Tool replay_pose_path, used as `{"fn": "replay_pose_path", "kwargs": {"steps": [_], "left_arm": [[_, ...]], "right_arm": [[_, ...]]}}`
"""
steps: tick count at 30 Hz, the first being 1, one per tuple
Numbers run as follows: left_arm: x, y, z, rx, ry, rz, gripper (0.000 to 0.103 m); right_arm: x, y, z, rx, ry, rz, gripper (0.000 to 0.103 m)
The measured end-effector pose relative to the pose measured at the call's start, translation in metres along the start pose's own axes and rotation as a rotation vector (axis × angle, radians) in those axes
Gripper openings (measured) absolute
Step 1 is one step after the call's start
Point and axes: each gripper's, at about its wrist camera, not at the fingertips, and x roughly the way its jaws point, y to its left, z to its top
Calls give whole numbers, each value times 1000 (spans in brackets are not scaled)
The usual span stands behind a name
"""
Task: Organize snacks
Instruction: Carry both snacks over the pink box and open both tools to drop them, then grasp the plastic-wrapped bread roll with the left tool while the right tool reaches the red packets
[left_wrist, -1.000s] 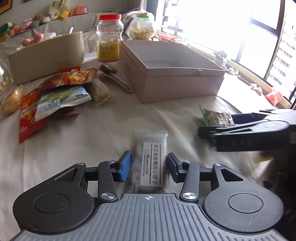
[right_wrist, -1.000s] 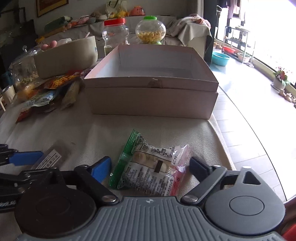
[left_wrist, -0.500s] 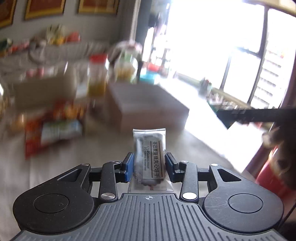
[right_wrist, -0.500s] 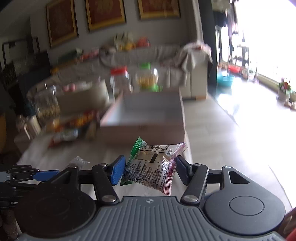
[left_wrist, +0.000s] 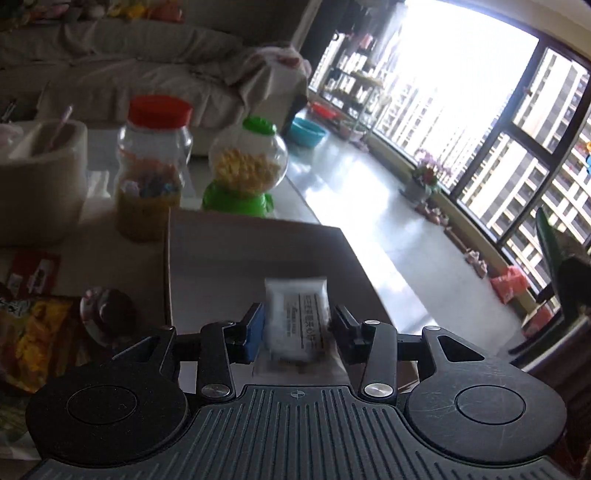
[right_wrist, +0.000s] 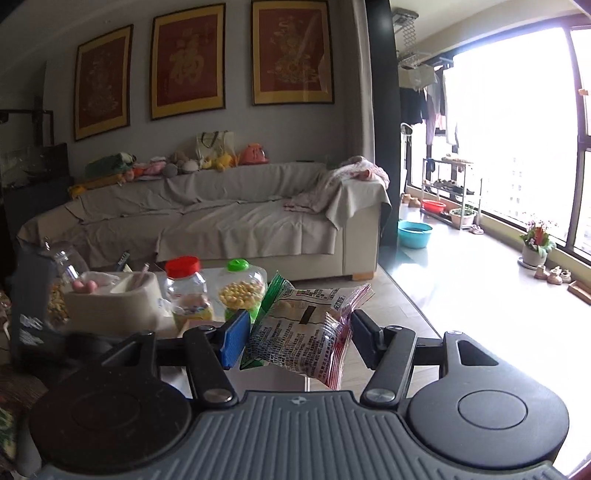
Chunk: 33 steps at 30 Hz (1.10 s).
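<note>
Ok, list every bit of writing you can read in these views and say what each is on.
White snack packet in the left gripper: a dark printed label, too blurred to read.
Green-edged snack bag in the right gripper: dense small print, too small to read.
Three framed red wall hangings: gold characters, not legible.
Jars: no readable labels.

right gripper (right_wrist: 299, 332) jaws clamp a snack packet (right_wrist: 303, 332) above the table.

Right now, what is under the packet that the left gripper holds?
The open box lies under the white packet; its floor looks bare there. The left gripper hides the box's near part.
</note>
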Motion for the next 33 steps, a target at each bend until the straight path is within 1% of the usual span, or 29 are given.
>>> {"fn": "replay_pose_path", "kwargs": {"steps": [1,3,5,6,9,11,13,14,15,16,18,19,21,24,26,27,28,29,31,33], "left_arm": [[6,5,-2,3,-7,7,43],[3,16,-3,-22,-50,-19,43],[-13,27,-2,-48,-81,-43,43],[-24,31,-3,-45,-93,-37,43],[-48,39,-17,-2,-110,42,43],[-61,44,-28,27,-91,88,43],[-72,52,-40,39,-61,114,43],[-77,57,-45,32,-45,126,43],[-81,64,-50,16,-30,140,42],[-85,72,-54,-2,-16,143,39],[-100,89,-64,-27,-14,115,36],[-110,97,-68,-39,-33,108,36],[-129,113,-70,-47,-106,124,36],[-160,152,-59,-106,-257,218,36],[-174,185,-48,-154,-361,329,36],[-176,202,-43,-174,-394,391,36],[-175,222,-38,-205,-398,439,36],[-172,240,-34,-243,-370,450,36],[-162,274,-29,-314,-299,404,36],[-152,288,-30,-310,-263,365,36]], "right_arm": [[12,0,-1,-1,24,-5,60],[35,3,-7,-1,76,-2,60],[61,10,-17,7,134,16,60],[73,14,-23,12,162,28,60],[109,32,-35,32,237,75,60],[131,43,-34,72,267,146,63],[154,53,-32,94,317,188,79],[162,58,-32,96,338,179,79],[168,62,-31,88,351,145,79],[168,68,-31,73,349,110,79],[160,77,-29,40,322,88,79],[153,83,-29,27,307,88,79],[136,95,-27,-14,270,98,79],[117,123,-30,-106,232,121,80],[110,142,-34,-141,224,151,80],[107,151,-35,-149,225,178,80],[105,159,-38,-152,230,208,80],[104,167,-42,-152,240,239,80],[102,182,-48,-156,258,292,80],[98,199,-57,-181,261,336,80]]}}
